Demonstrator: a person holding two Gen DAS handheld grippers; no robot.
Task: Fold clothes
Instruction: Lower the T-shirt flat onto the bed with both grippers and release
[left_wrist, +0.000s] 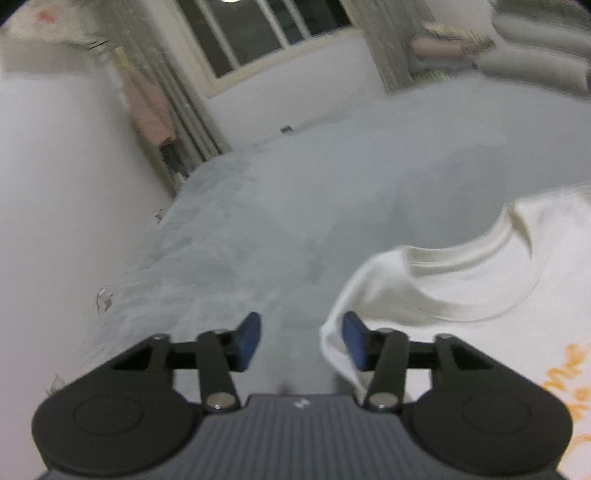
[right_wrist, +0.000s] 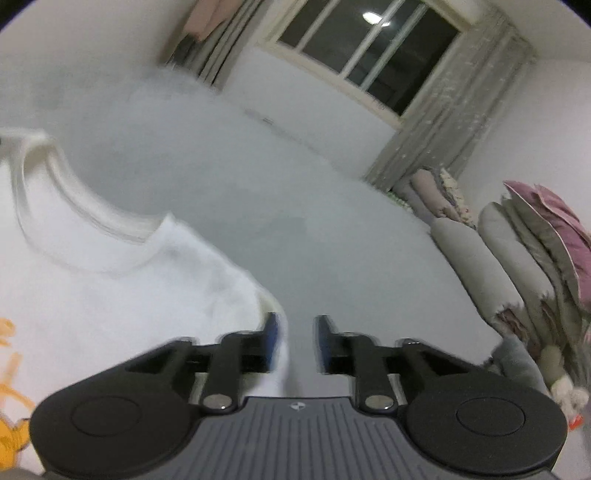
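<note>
White shirt (left_wrist: 461, 295) edges lie beside both grippers' parted jaws, unclamped, on grey bed (left_wrist: 295, 203).

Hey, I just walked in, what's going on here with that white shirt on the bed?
A person is folding clothes with a handheld gripper in each hand. A white shirt with orange print lies spread on the grey bed, collar facing the window. The left gripper and right gripper sit at its two shoulder corners, jaws open, gripping nothing.
</note>
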